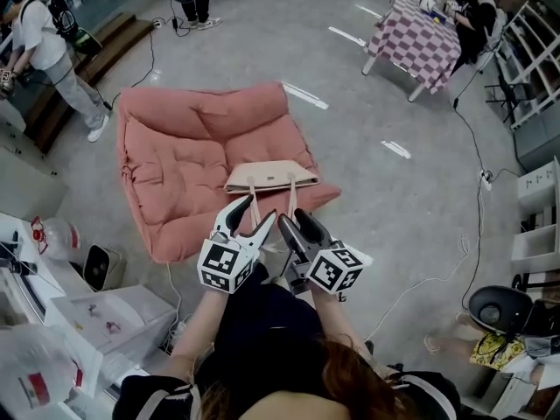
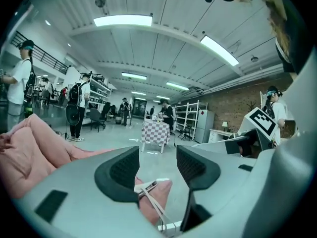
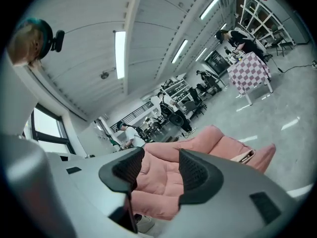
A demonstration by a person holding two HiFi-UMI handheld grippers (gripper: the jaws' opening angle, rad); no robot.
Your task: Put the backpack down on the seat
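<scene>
A beige backpack (image 1: 271, 175) lies on the front part of the pink padded seat (image 1: 188, 160), its two thin straps (image 1: 291, 196) trailing toward me. My left gripper (image 1: 252, 216) hovers just in front of the seat's edge with its jaws apart; a strap (image 2: 150, 201) hangs below them, and I cannot tell whether it touches a finger. My right gripper (image 1: 294, 223) is beside it, also open with nothing between the fingers. Beyond the right gripper (image 3: 161, 170) I see the seat (image 3: 158, 175) and the backpack (image 3: 245, 156) on its front corner.
A checkered table (image 1: 422, 40) with people stands at the back right, with shelving (image 1: 535, 64) further right. A person (image 1: 44, 46) stands at the far left. White boxes and a small heater (image 1: 101, 268) sit at my left, a black fan (image 1: 497, 310) at my right. Cables cross the floor.
</scene>
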